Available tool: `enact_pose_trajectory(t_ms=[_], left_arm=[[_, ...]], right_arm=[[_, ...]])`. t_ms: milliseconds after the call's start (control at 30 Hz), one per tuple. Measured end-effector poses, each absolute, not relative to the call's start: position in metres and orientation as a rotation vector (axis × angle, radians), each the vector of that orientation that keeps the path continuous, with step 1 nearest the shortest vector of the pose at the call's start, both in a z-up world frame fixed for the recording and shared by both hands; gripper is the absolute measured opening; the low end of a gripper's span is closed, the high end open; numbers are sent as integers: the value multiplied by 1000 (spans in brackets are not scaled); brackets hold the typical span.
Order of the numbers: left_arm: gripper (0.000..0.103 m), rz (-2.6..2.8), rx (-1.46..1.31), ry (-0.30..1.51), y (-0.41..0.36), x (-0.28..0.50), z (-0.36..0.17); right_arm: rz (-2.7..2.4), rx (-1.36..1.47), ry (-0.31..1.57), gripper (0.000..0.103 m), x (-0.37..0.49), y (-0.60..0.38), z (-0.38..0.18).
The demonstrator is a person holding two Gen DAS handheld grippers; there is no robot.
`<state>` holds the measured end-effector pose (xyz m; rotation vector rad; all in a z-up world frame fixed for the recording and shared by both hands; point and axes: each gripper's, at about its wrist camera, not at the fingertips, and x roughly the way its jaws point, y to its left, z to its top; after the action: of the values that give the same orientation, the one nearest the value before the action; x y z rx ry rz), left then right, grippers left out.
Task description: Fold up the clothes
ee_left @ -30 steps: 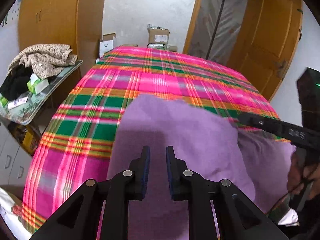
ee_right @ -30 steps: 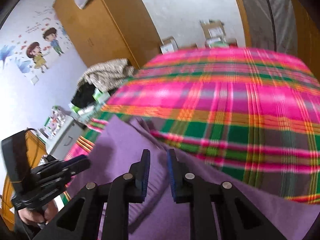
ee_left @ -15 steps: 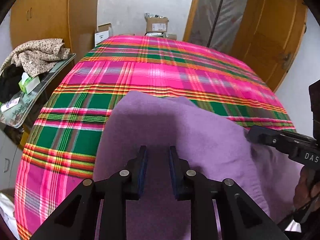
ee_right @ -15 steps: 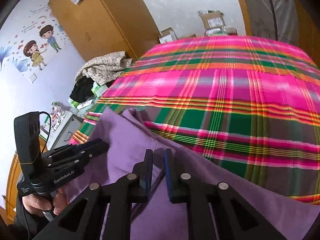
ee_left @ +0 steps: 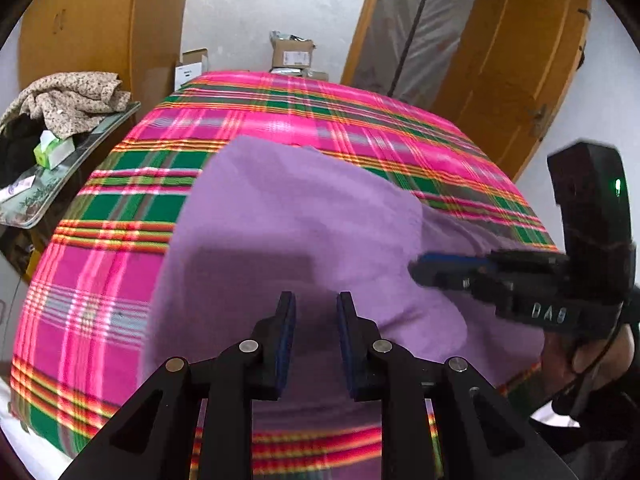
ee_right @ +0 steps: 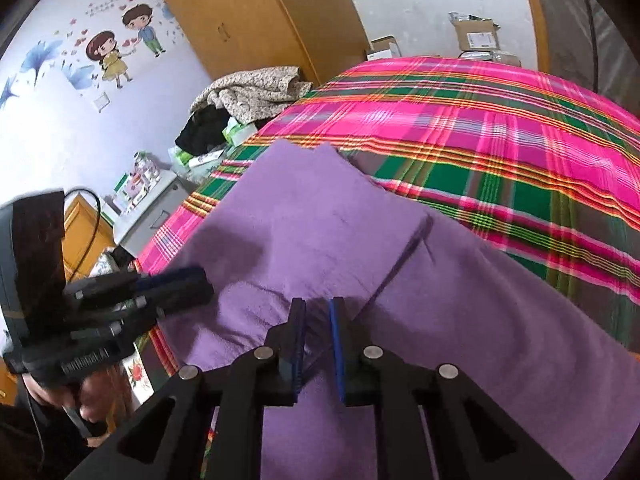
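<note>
Your left tongs (ee_left: 316,312) hang over the purple cloth (ee_left: 288,232) on the plaid bed (ee_left: 360,128), jaws slightly apart with nothing clamped between them. Your right tongs (ee_left: 424,268) reach in from the right, touching the cloth's folded edge.

Motion blurs the right gripper (ee_left: 424,270) at three o'clock; the purple cloth (ee_right: 500,340) runs off the frame's bottom edge, its near hem unseen.

I'm seeing the purple garment (ee_left: 288,216) (ee_right: 320,224) lying on the near side of the plaid bedspread (ee_left: 320,120) (ee_right: 500,128), one layer resting folded over another.
</note>
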<state>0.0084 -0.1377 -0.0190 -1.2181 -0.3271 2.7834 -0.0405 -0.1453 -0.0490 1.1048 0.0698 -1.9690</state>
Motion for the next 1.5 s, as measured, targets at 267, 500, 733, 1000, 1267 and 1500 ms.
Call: enact_pose_trajectory(t_ms=[267, 500, 733, 1000, 1267, 1500], left_arm=[[22, 2688, -1227, -290, -109, 18, -30], [22, 2711, -1211, -291, -107, 21, -39], [22, 2777, -1149, -275, -123, 36, -17], [22, 2862, -1250, -376, -163, 40, -29], [22, 2879, -1188, -336, -163, 16, -9], [22, 2931, -1126, -322, -183, -32, 18]], right_arm=[[-1940, 1106, 75, 14, -23, -139, -52], [-1938, 1122, 71, 14, -21, -134, -59], [-1972, 1100, 69, 14, -16, -125, -51], [-1992, 1103, 9, 14, -25, -115, -49], [-2004, 1092, 16, 14, -32, -117, -45], [-2037, 1025, -11, 14, -54, -128, -21]])
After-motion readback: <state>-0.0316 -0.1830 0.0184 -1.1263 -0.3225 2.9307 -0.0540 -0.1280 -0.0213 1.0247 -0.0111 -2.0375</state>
